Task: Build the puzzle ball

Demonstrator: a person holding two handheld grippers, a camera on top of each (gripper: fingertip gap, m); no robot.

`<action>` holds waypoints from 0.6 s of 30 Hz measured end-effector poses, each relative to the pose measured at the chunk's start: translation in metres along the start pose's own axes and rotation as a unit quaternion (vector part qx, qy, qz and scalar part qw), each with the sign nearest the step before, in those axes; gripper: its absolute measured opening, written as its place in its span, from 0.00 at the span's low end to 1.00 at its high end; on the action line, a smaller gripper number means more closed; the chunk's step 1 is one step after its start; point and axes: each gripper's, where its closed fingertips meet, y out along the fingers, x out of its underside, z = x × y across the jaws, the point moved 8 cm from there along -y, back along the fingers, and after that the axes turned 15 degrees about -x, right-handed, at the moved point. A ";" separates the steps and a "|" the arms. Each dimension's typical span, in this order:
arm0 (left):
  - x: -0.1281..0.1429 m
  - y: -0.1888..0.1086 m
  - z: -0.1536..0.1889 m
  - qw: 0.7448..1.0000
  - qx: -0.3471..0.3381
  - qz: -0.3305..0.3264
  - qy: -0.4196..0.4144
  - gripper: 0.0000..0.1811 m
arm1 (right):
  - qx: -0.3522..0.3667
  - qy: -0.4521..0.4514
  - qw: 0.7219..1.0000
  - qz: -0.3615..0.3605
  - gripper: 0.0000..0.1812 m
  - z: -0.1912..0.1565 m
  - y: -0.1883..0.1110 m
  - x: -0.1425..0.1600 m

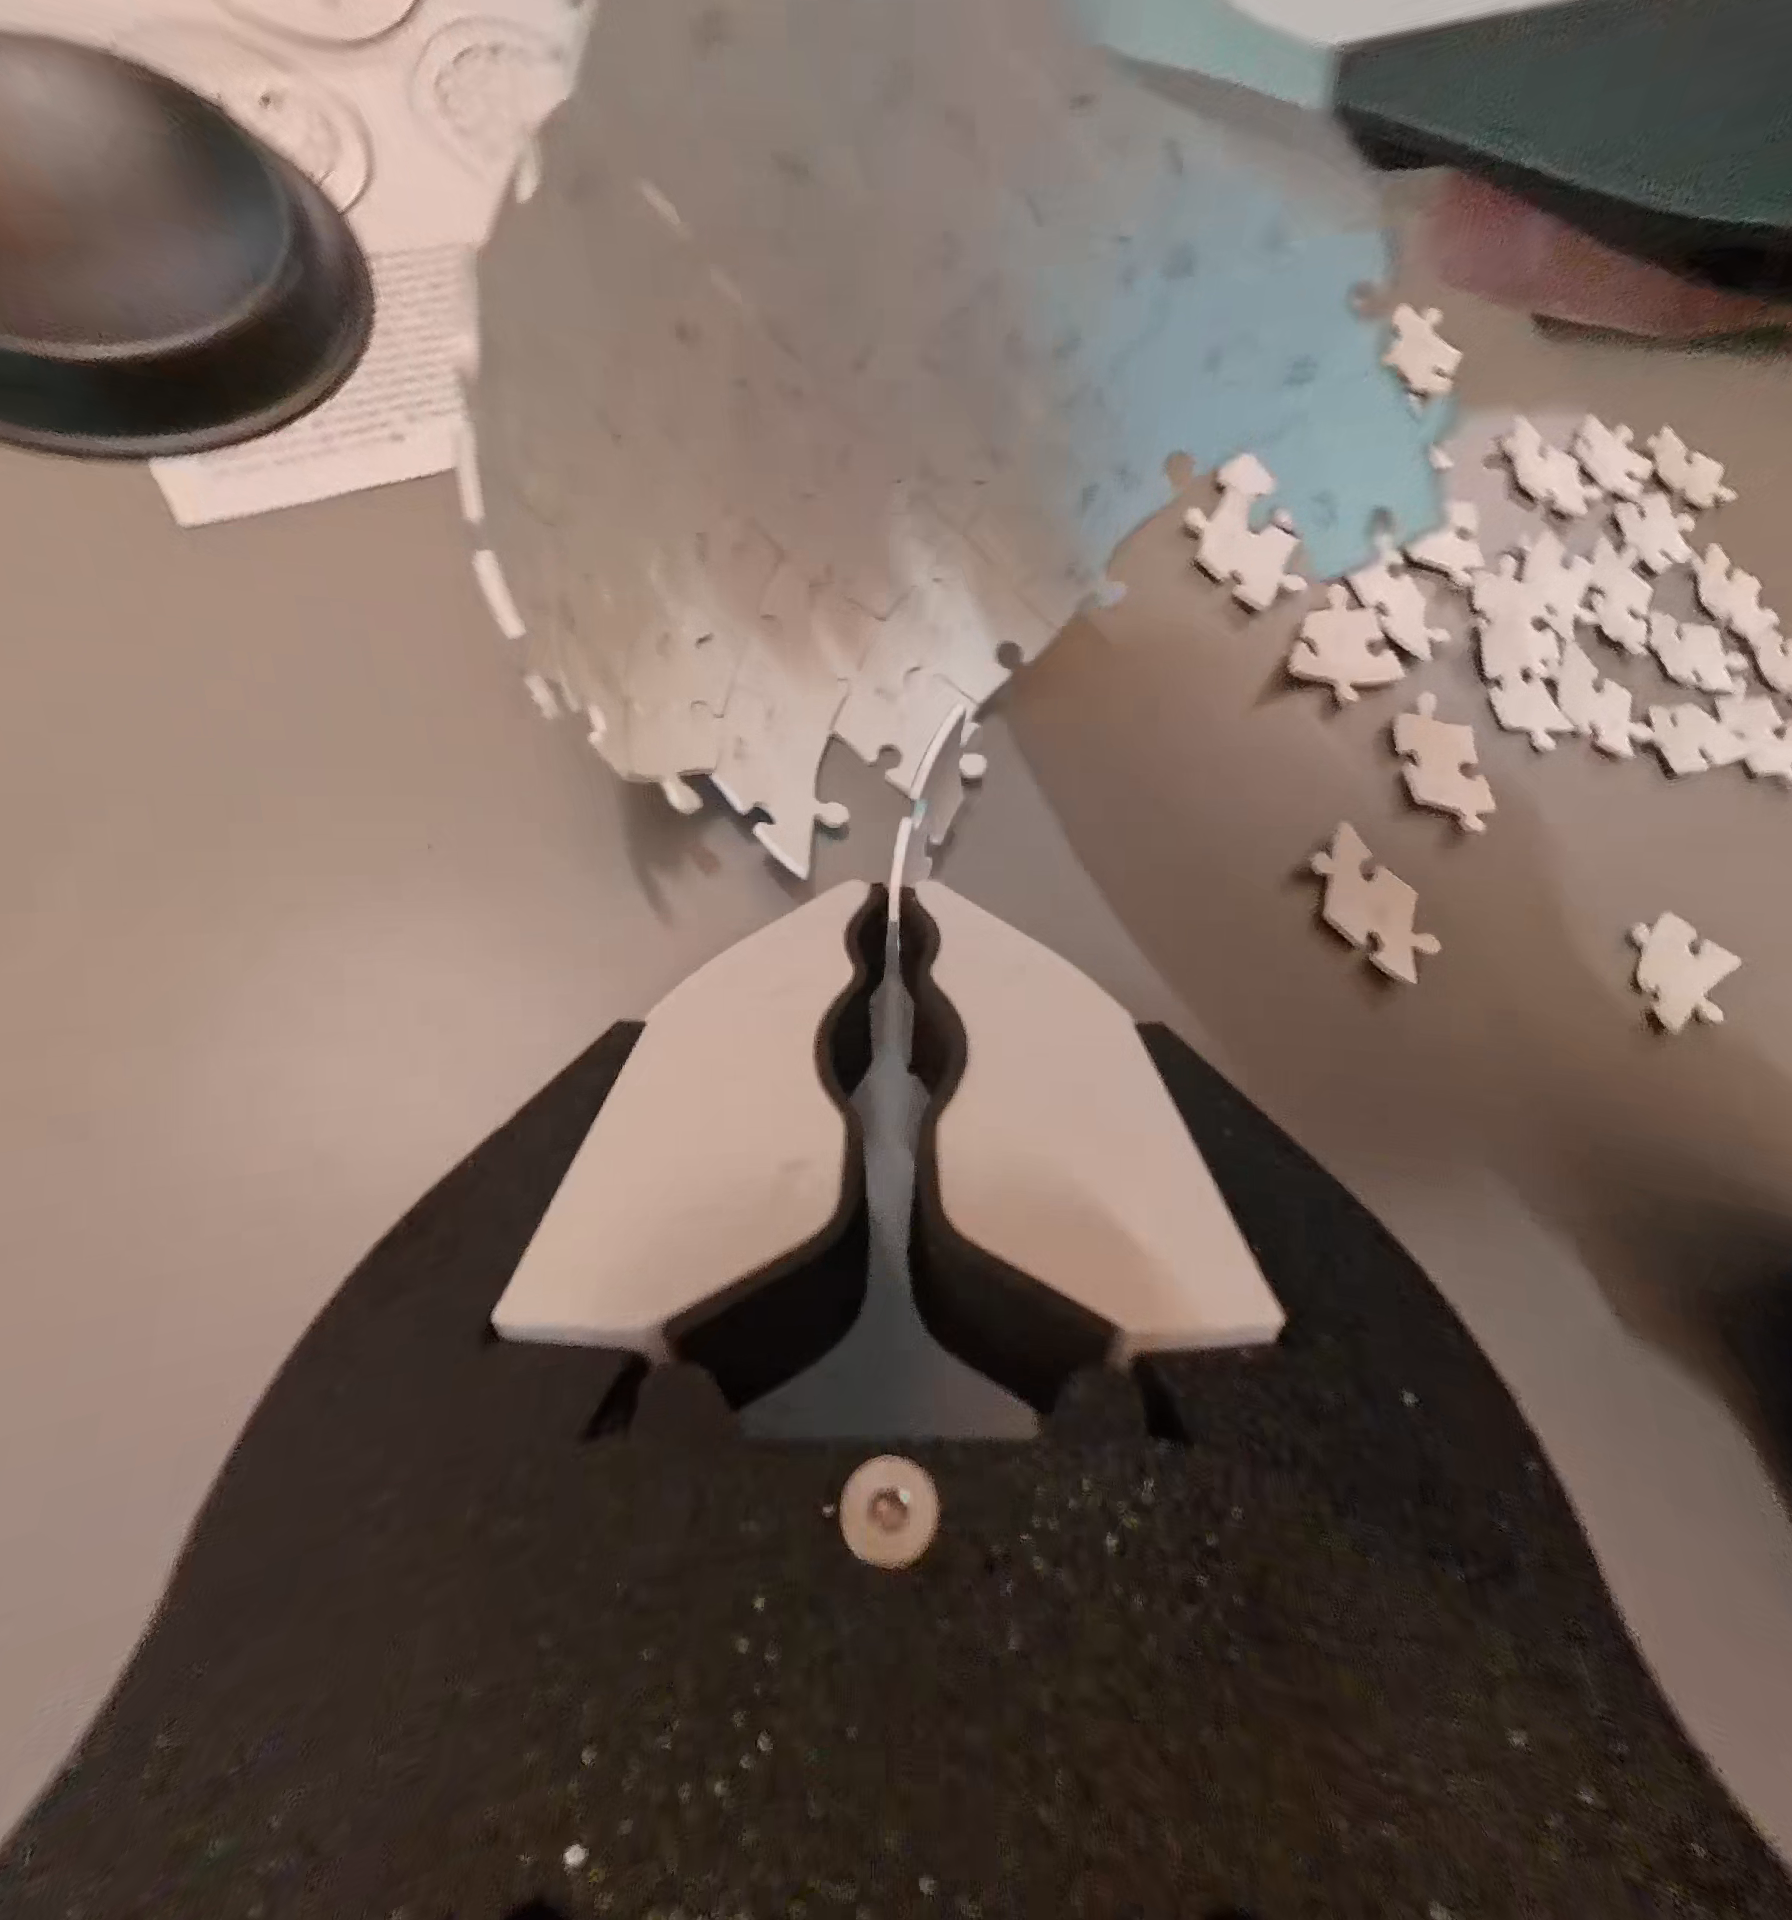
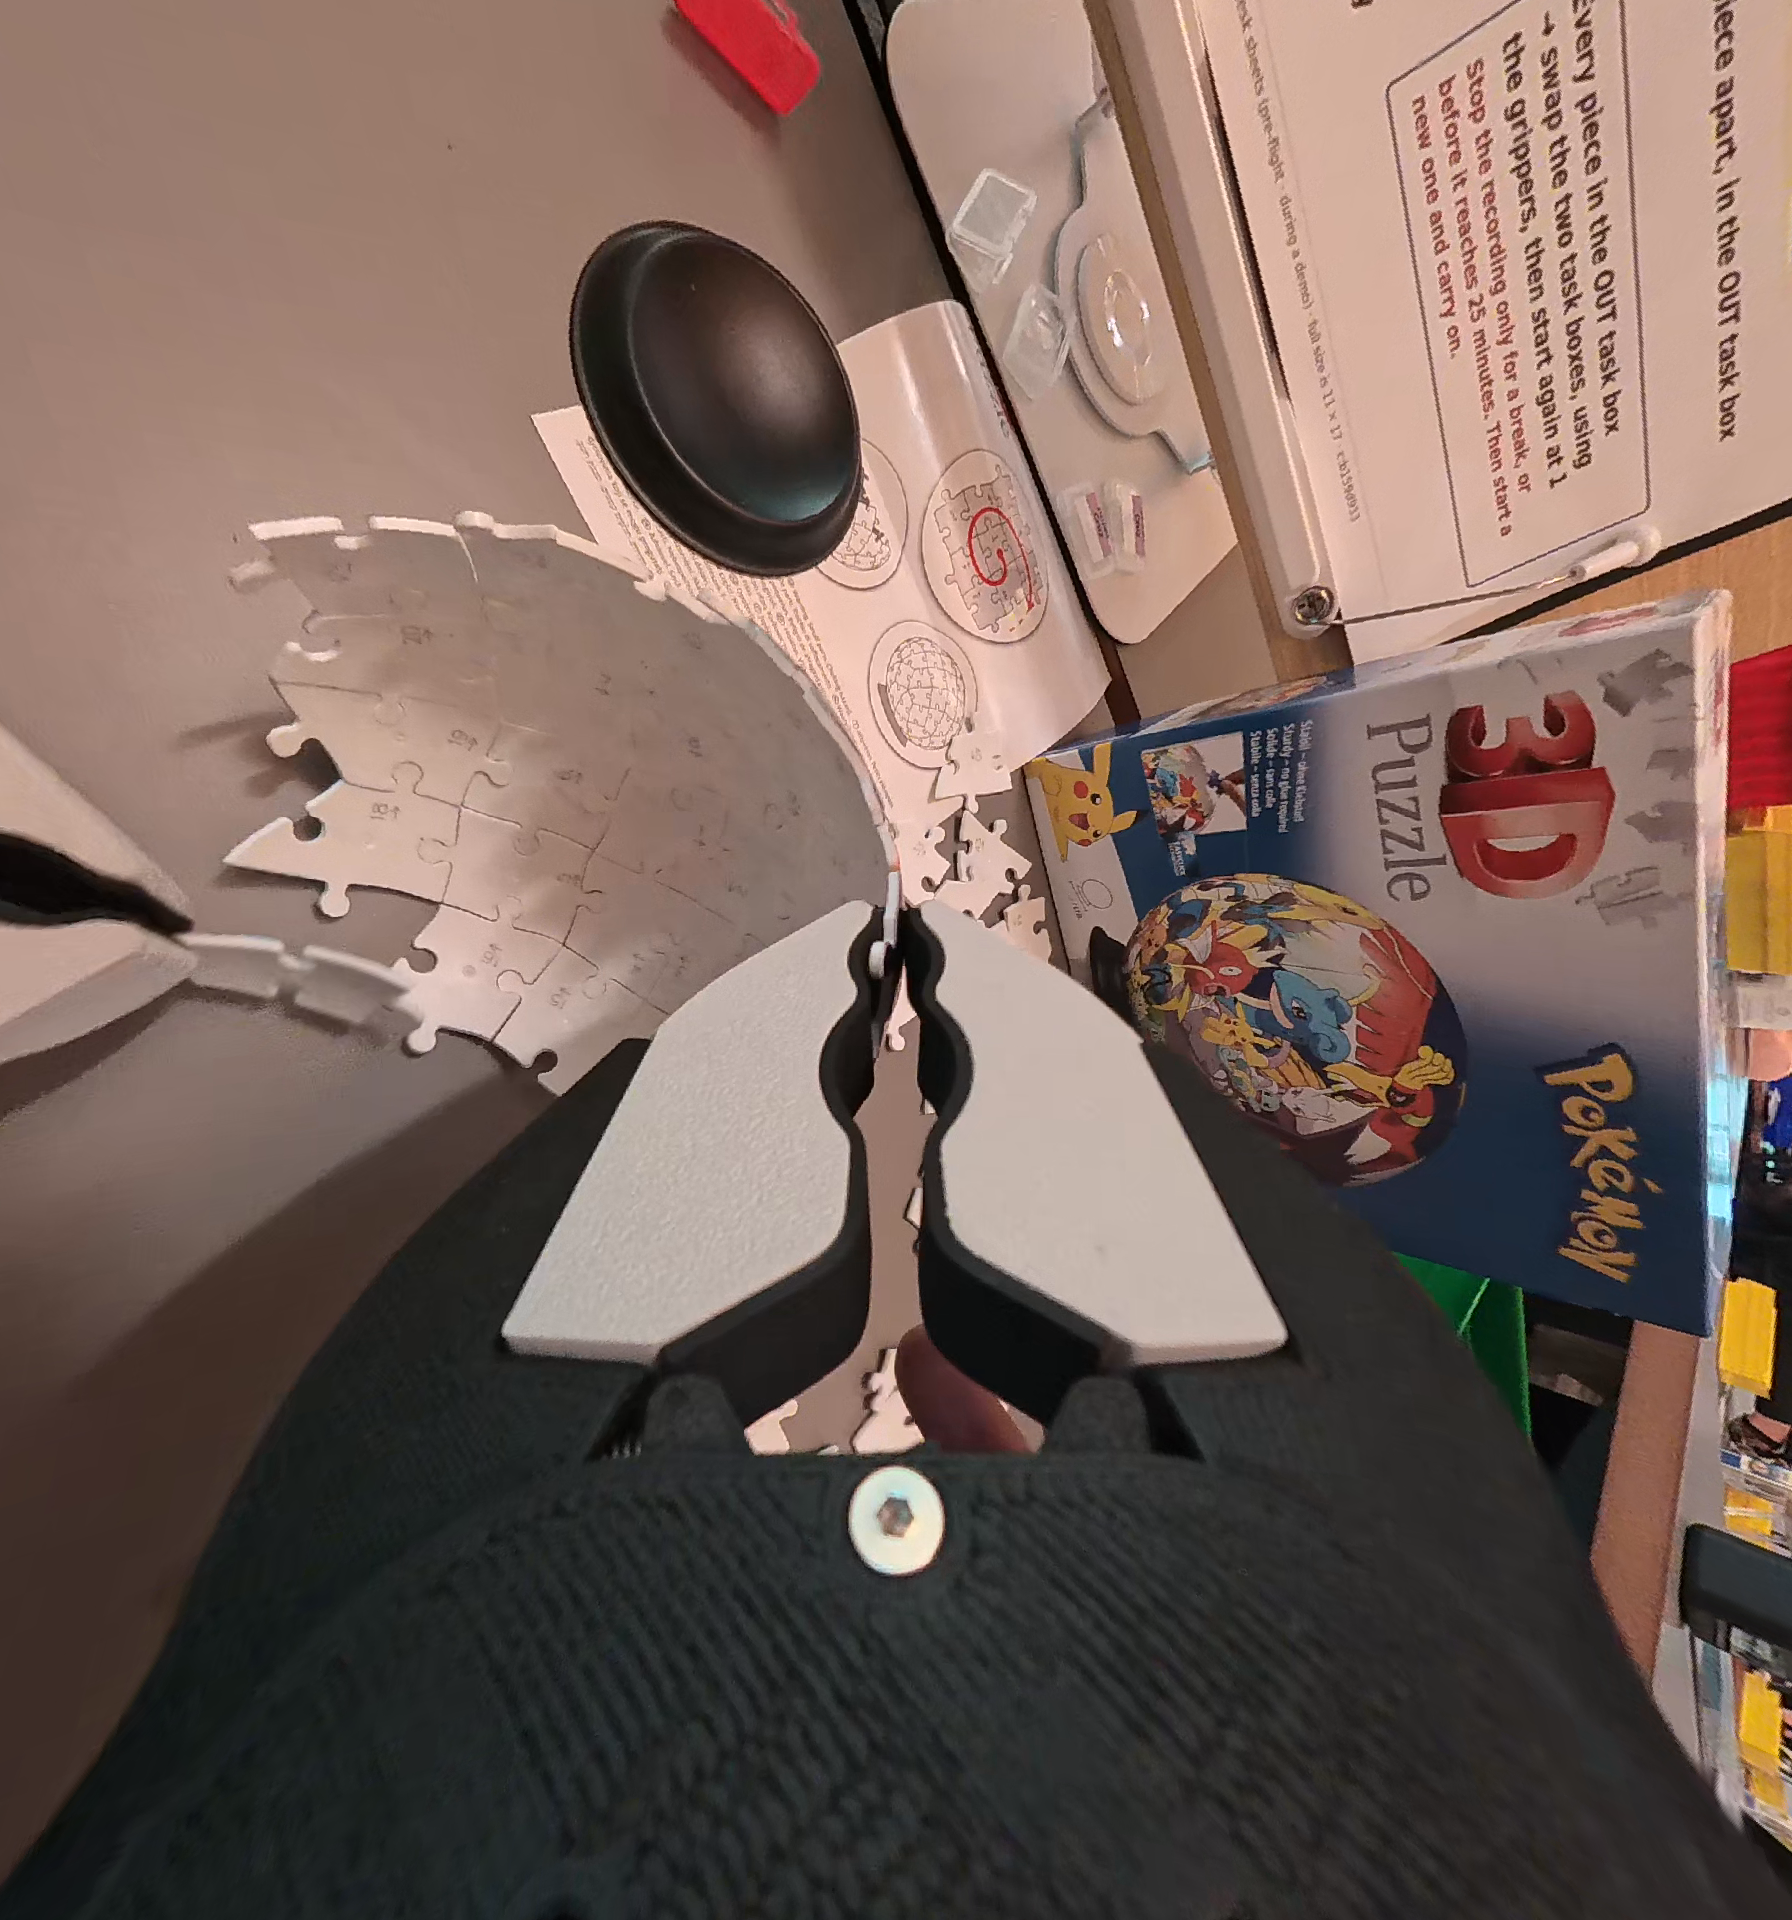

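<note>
The puzzle ball (image 1: 767,416), a curved shell of interlocked pieces seen from its pale inner side, is held raised over the grey desk (image 1: 196,831) and is only partly built: its rim is ragged with open tabs and sockets. The left gripper (image 1: 900,902) is shown with jaws pressed together on a thin strip of pieces at the shell's edge; the right gripper (image 2: 897,920) is likewise closed, its jaws pinching the shell's rim at another point. Roughly a hemisphere is judged assembled. Much is left, as indicated by the heap of loose pieces (image 1: 1598,623) lying on the desk beside the shell. Farther out are seen the black dome stand (image 2: 715,400), resting on the instruction sheet (image 2: 965,613), and the puzzle box (image 2: 1391,956).
</note>
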 end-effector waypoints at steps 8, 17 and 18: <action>0.001 0.011 0.000 0.998 -0.054 0.011 -0.010 0.04 | 0.011 -0.009 1.000 -0.009 0.02 -0.002 0.000 -0.002; 0.001 -0.009 0.012 0.968 -0.142 0.136 0.158 0.12 | 0.017 -0.014 1.000 -0.020 0.02 -0.003 0.000 -0.001; 0.002 -0.011 0.016 0.956 -0.142 0.161 0.199 0.12 | 0.018 -0.016 0.999 -0.021 0.02 -0.003 0.000 -0.002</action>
